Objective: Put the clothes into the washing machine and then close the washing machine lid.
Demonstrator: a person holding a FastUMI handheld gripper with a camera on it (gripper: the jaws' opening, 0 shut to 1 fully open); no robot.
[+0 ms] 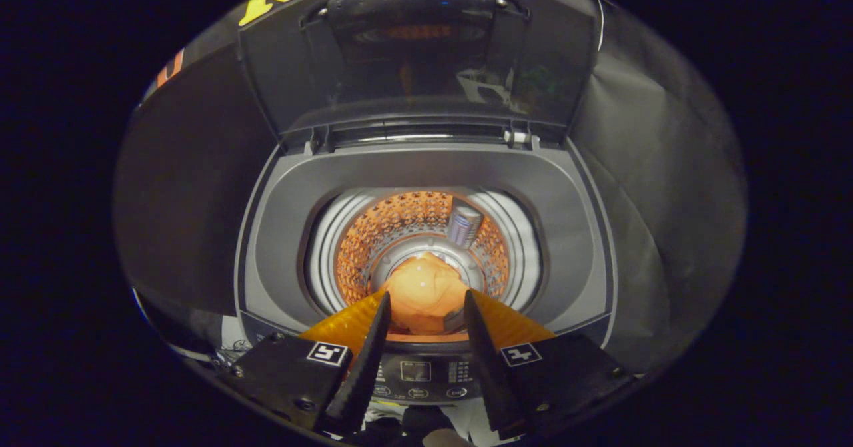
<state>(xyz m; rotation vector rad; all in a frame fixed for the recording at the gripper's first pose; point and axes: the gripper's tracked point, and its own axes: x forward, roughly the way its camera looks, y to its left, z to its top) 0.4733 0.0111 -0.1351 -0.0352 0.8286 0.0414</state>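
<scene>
A top-loading washing machine [280, 234] stands below me with its dark see-through lid [426, 67] raised upright at the back. An orange garment [421, 280] lies bunched at the bottom of the perforated drum [393, 227], which glows orange around it. My gripper [426, 295] hangs above the drum's front rim, open, with nothing between the fingers. Through the gap between them I see the garment lying deeper down, apart from both fingertips.
The machine's control panel [416, 374] sits just under the fingers at the front edge. A grey ribbed column [464, 224] stands against the drum's far wall. Black cloth walls [666, 187] close in on both sides of the machine.
</scene>
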